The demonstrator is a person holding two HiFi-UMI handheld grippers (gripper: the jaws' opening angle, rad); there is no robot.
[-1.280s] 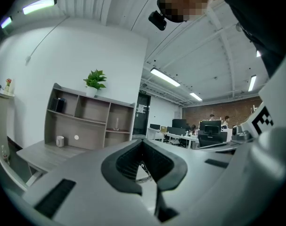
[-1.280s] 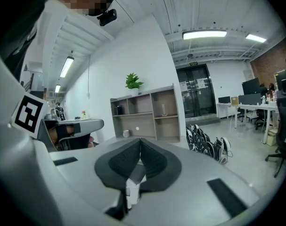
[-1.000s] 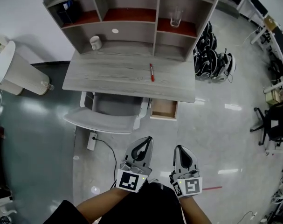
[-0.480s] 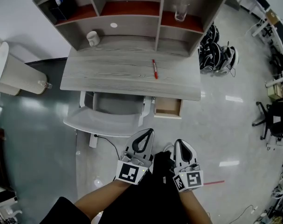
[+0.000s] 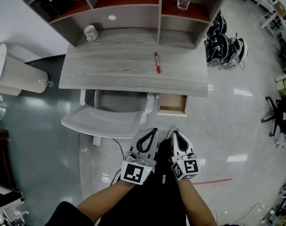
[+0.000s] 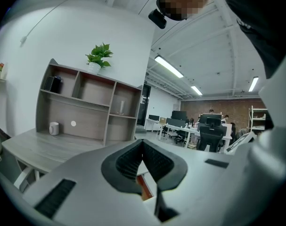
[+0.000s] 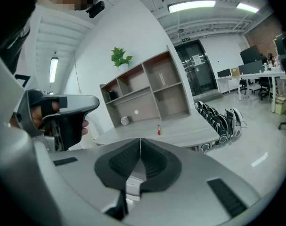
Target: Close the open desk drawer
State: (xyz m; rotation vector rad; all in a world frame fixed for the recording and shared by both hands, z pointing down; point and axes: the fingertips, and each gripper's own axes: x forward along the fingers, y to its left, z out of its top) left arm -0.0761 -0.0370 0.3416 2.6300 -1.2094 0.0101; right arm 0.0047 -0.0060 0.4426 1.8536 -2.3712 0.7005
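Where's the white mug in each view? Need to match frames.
Head view: mug upper left, on the desk, under the shelf.
Left gripper view: mug far left, at the back of the desk.
Right gripper view: mug small, left of centre, under the shelf.
Shared landmark: white disc on the shelf's back panel, just right of the mug in all three.

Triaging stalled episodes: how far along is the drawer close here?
Done: nothing yet. The drawer stands open under the right side of the desk. In hand: the left gripper and right gripper are both shut and empty, pointing toward the desk but short of the drawer, touching nothing. Left: reach the drawer front and push it flush.
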